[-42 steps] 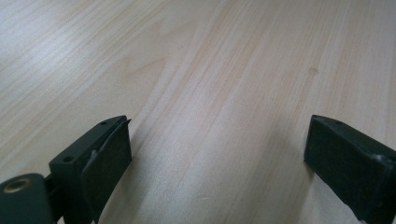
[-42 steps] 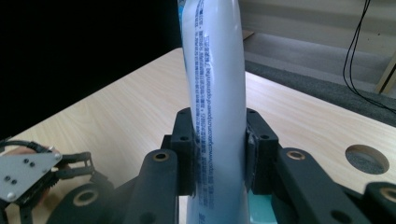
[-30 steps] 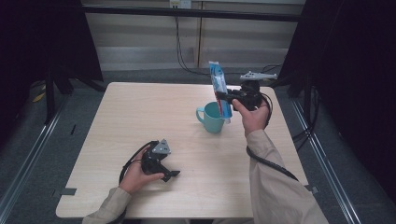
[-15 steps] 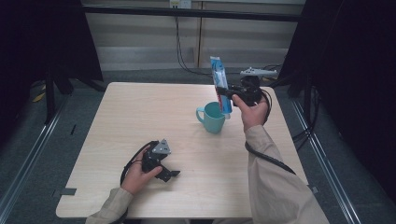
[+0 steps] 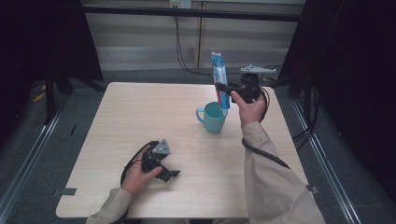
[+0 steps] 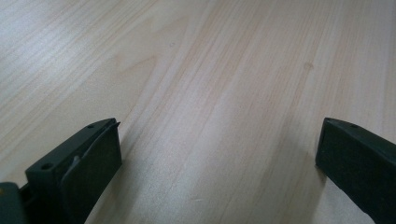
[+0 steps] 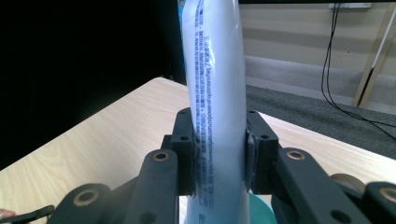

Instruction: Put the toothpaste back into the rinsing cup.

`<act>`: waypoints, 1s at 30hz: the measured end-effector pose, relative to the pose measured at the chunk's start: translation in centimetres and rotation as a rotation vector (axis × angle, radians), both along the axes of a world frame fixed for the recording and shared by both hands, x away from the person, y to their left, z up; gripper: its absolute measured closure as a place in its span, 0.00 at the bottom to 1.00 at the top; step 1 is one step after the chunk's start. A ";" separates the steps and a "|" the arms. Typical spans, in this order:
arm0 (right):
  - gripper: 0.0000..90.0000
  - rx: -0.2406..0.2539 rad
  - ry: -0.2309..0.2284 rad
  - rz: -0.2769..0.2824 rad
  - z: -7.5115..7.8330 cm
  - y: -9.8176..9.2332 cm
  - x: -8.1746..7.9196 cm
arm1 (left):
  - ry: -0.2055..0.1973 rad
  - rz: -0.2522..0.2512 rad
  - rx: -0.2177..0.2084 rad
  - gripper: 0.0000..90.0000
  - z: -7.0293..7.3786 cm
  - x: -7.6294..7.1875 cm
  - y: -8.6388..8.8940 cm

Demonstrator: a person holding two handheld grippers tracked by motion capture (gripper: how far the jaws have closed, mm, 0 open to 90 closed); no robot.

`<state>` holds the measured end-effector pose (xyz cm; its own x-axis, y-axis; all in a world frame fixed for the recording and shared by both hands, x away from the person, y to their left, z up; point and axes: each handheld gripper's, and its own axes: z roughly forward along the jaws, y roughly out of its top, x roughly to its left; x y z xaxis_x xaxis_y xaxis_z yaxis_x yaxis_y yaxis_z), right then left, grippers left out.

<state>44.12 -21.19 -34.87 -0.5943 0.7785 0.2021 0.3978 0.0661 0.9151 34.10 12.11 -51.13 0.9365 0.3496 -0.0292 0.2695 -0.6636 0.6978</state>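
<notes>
A blue and white tube point(image 5: 219, 79) stands nearly upright in the air, its lower end just above the mouth of a teal mug point(image 5: 213, 116). Small print runs along its pale back point(image 7: 215, 93). It is clamped at mid-length between the pads of the right tool point(image 5: 225, 88). The mug sits upright on the worktop point(image 5: 140, 112), handle to the left.

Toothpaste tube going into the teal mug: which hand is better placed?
Right. Its tongs are shut on the toothpaste tube, upright just above the teal mug. The left tongs rest open on the table.
</notes>
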 end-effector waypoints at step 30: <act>0.77 0.008 -0.016 -0.015 -1.7 0.8 1.9 | -0.001 -0.001 0.002 0.00 0.0 0.0 0.0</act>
<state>46.06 -20.37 -36.58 -0.5855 0.7861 0.1983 0.3836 0.0531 0.9220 34.10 12.11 -51.13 0.9369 0.3486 -0.0280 0.2683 -0.6650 0.6970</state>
